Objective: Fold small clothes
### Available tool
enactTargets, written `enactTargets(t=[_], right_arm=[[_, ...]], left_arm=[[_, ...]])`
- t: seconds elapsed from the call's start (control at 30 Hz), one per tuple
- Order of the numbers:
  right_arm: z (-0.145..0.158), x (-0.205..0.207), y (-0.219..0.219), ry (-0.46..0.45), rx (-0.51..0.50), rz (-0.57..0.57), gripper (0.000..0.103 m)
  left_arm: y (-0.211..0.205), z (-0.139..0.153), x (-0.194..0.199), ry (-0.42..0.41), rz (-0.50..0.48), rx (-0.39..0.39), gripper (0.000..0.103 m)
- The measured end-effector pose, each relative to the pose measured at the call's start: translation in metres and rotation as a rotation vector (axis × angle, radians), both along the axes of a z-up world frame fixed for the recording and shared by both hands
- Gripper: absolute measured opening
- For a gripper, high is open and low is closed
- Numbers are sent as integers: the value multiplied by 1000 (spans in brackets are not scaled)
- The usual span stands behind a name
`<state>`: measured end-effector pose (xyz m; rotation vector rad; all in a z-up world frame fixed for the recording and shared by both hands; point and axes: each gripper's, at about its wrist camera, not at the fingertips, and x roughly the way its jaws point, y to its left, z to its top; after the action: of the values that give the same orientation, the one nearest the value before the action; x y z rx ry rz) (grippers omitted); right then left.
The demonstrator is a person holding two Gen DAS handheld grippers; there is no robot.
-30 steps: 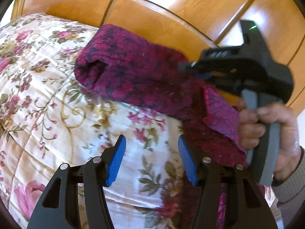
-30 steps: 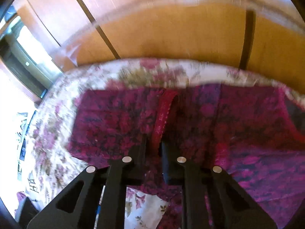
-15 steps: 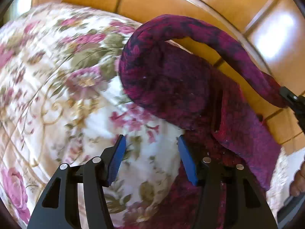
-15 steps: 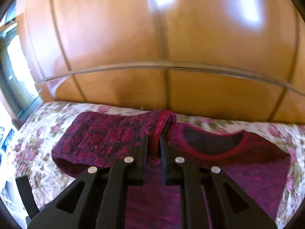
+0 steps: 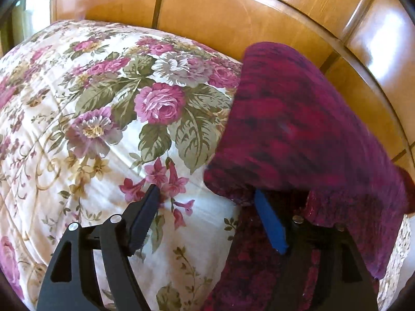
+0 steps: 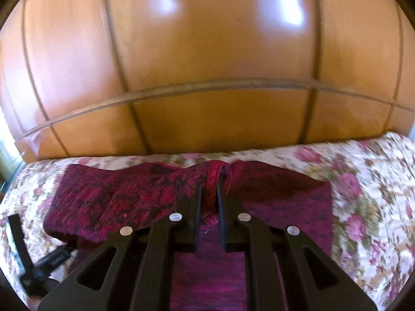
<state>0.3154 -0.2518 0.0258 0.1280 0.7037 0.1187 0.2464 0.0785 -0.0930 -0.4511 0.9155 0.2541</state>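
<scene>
A small magenta and dark knit sweater point(image 6: 124, 202) lies on a floral bedspread point(image 5: 90, 129). My right gripper point(image 6: 208, 184) is shut on a bunched red edge of the sweater and holds it lifted over the garment. In the left wrist view the lifted sweater fold point(image 5: 298, 140) hangs over the right side. My left gripper point(image 5: 207, 194) is open and empty, low over the bedspread at the sweater's left edge, with its right finger point(image 5: 269, 223) under the fold. The left gripper's body point(image 6: 39, 267) shows at the lower left of the right wrist view.
A glossy wooden headboard point(image 6: 207, 51) rises right behind the bed, close to the sweater's far edge; it also shows in the left wrist view point(image 5: 233, 18). The floral bedspread point(image 6: 368, 181) extends on both sides of the sweater.
My right gripper has carried the held sweater edge across toward the left gripper, so the fold now hangs over the left gripper's right finger. The left gripper has moved forward toward the sweater's edge.
</scene>
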Motion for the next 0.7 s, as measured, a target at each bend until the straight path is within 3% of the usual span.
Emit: enactTargets(t=[0.2, 0.5, 0.53, 0.7], right_arm=[[-19, -15, -41, 48, 19, -97, 9], [-22, -33, -74, 58, 37, -160, 9], [-23, -35, -75, 60, 34, -163, 2], [-38, -42, -94, 120, 48, -213, 0]], left_arm=[[-9, -4, 5, 5, -14, 32, 75], [-15, -1, 14, 21, -37, 41, 77], [-16, 0, 15, 25, -41, 44, 77], [-12, 0, 20, 38, -55, 51, 77]])
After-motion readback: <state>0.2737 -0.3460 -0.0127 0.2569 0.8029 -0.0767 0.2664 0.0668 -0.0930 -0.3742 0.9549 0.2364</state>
